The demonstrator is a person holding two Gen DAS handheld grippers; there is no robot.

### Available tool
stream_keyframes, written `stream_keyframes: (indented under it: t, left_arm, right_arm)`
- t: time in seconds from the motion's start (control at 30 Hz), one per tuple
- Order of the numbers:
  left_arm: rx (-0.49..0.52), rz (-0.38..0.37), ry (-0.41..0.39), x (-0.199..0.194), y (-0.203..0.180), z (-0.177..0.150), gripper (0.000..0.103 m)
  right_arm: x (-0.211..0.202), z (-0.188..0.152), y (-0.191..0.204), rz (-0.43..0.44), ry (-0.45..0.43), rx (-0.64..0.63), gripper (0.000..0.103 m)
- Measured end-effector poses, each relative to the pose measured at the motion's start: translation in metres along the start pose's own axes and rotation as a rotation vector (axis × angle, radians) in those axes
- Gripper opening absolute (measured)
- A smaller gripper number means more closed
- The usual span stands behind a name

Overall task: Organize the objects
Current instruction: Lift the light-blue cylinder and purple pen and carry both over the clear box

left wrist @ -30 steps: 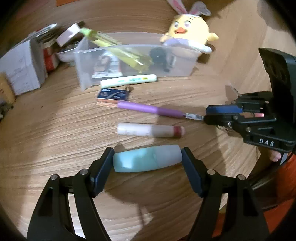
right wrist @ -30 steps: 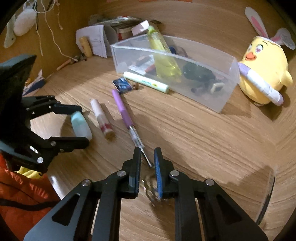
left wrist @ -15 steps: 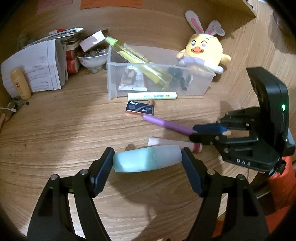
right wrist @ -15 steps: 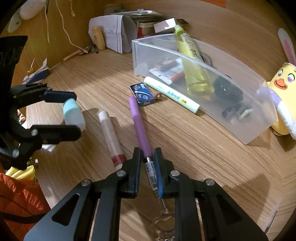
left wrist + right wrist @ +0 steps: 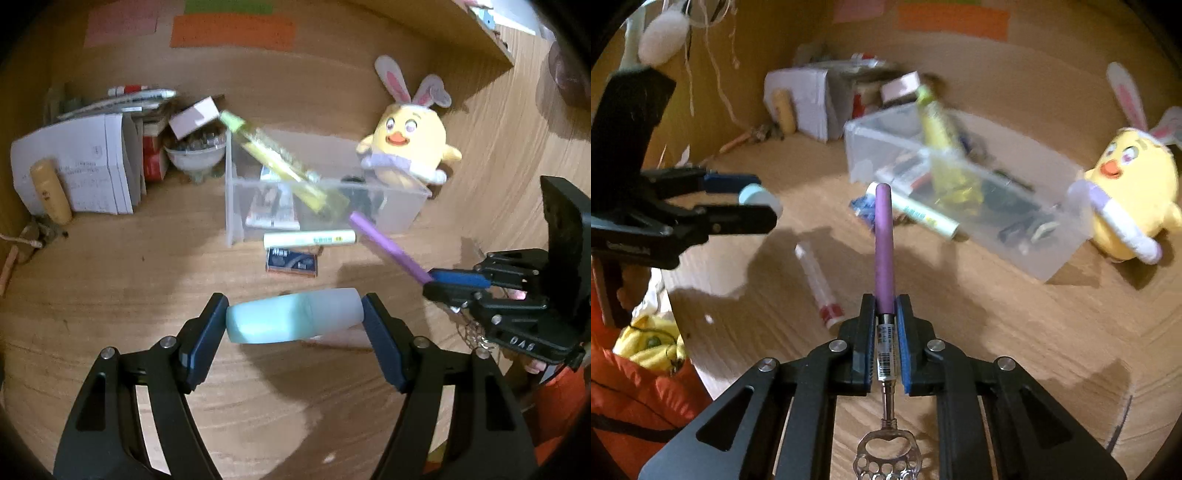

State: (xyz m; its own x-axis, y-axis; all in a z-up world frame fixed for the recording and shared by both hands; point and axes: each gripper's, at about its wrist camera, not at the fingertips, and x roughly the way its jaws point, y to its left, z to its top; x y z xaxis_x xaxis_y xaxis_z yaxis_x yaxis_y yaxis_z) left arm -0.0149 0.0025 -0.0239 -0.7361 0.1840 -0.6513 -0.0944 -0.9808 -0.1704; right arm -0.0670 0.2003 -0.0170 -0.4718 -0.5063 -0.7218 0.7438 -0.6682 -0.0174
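Purple pen (image 5: 884, 243) lengthwise between the right gripper's (image 5: 885, 314) closed jaws

Bare table (image 5: 110, 295) lies open to the left of the clear bin (image 5: 236, 206). In front of the bin, a white marker (image 5: 309, 239) and a small blue box (image 5: 291, 263) block the approach. A plush chick (image 5: 410, 147) crowds its right end, papers (image 5: 92, 166) its left.

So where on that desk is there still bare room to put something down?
Bare wood lies left of the clear bin, between it and the papers, and near the right gripper below the plush chick. Along the bin's front it is crowded: marker, small box.
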Motion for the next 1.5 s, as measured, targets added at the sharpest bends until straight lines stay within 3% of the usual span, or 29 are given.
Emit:
stream_keyframes:
  t: [0.3,0.77,1.1,1.5]
  left_arm:
    - [0.038,0.019,-0.062,-0.001,-0.008,0.023,0.073]
    - [0.054,0.019,-0.113,0.012,-0.014,0.060,0.073]
    - [0.029,0.014,-0.105,0.033,-0.003,0.089,0.073]
    - [0.035,0.022,-0.060,0.067,0.008,0.119,0.073]
  right_arm:
    - [-0.022,0.026,-0.023,-0.057,-0.136,0.114,0.010]
    - [-0.036,0.059,-0.052,-0.075,-0.240,0.185,0.010]
    - [-0.027,0.086,-0.074,-0.117,-0.247,0.161,0.010]
    - [0.008,0.119,-0.091,-0.165,-0.197,0.072,0.010]
